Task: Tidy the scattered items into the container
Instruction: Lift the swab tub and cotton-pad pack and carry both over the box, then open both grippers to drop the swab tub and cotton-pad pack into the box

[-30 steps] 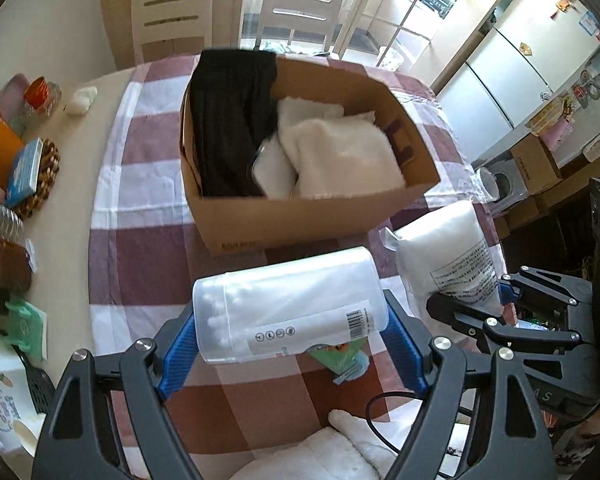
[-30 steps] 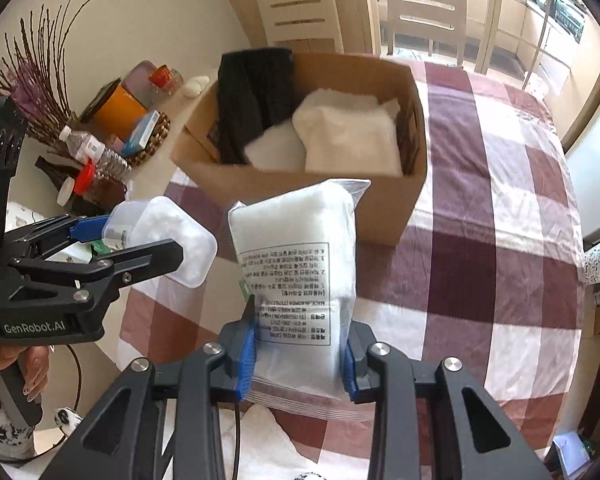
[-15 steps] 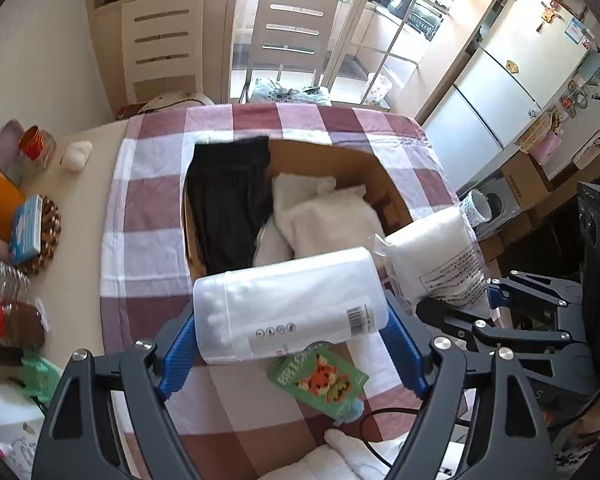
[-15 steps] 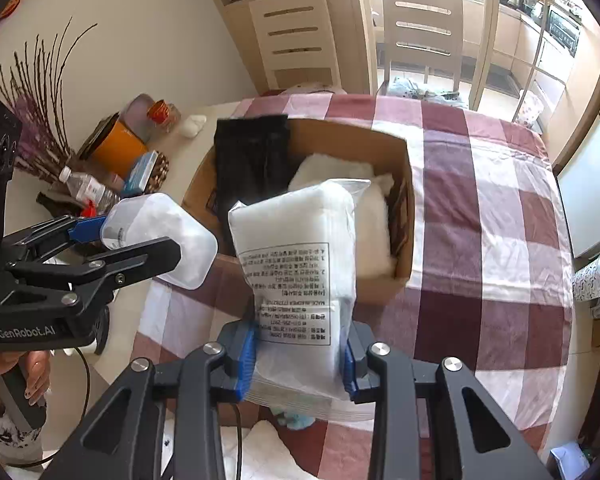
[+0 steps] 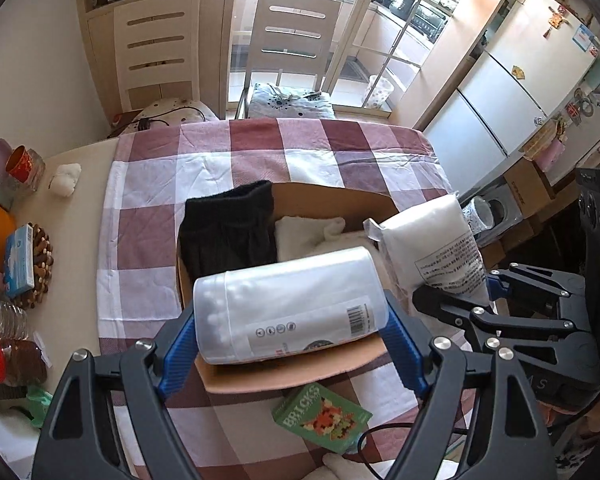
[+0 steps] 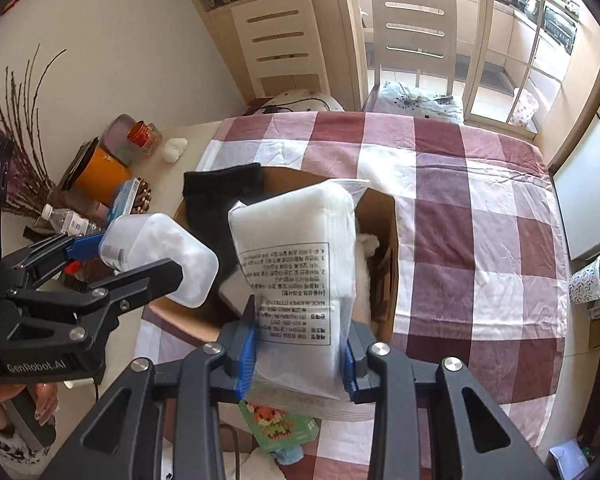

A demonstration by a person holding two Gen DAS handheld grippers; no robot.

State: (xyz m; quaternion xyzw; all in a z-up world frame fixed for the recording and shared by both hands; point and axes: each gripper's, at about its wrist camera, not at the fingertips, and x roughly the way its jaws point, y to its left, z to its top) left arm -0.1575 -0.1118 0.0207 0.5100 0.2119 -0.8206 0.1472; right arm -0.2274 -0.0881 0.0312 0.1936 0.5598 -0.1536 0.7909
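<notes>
My left gripper [image 5: 288, 348] is shut on a clear cotton swab tub [image 5: 288, 304], held crosswise above the near wall of the cardboard box [image 5: 332, 200]. My right gripper [image 6: 298, 356] is shut on a white pack of cotton pads [image 6: 296, 248], held upright above the box [image 6: 384, 224]. Each gripper shows in the other's view: the right [image 5: 496, 312], the left [image 6: 112, 276]. The box holds a black garment [image 5: 228, 232] and white cloths [image 5: 308, 228]. A green bricks box [image 5: 320, 416] lies on the checked cloth in front of the cardboard box.
Bottles, jars, an orange container [image 6: 96, 176] and a blue packet [image 5: 20, 256] crowd the table's left side. A white towel [image 5: 352, 468] and a black cable lie at the near edge. Chairs stand beyond the far edge.
Both grippers have risen and moved forward with their loads, from in front of the box to above it. The bricks box has come into view below.
</notes>
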